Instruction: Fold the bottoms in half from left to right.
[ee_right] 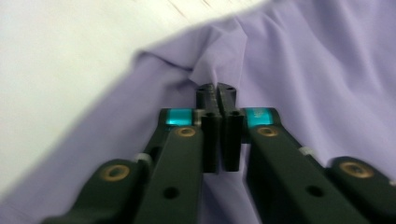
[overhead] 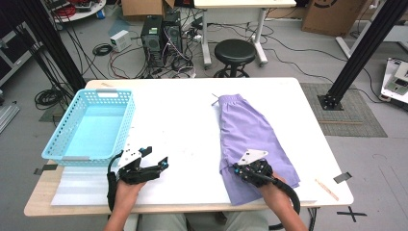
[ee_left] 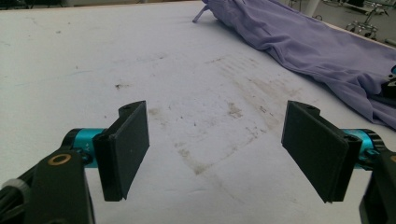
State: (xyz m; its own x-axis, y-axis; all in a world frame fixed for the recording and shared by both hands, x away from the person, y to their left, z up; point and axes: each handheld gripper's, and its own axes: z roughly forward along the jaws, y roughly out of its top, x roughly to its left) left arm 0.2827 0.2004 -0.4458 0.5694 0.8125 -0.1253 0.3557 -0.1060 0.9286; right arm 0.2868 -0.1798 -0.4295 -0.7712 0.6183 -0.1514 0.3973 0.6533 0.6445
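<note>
Purple shorts [overhead: 248,139] lie spread on the right half of the white table [overhead: 183,120], waistband at the far end. My right gripper [overhead: 239,169] rests on the near left part of the shorts; in the right gripper view its jaws are shut on a pinched fold of the purple fabric [ee_right: 212,70]. My left gripper [overhead: 156,158] hovers low over bare table near the front edge, left of the shorts. Its jaws stand wide apart with nothing between them [ee_left: 215,149]. The shorts [ee_left: 308,46] run along the upper right of the left gripper view.
A light blue plastic basket [overhead: 91,126] stands at the table's left edge, nothing inside it. A wooden stick [overhead: 326,189] lies near the front right corner. A black stool [overhead: 235,53], computer towers and cables sit on the floor beyond the table.
</note>
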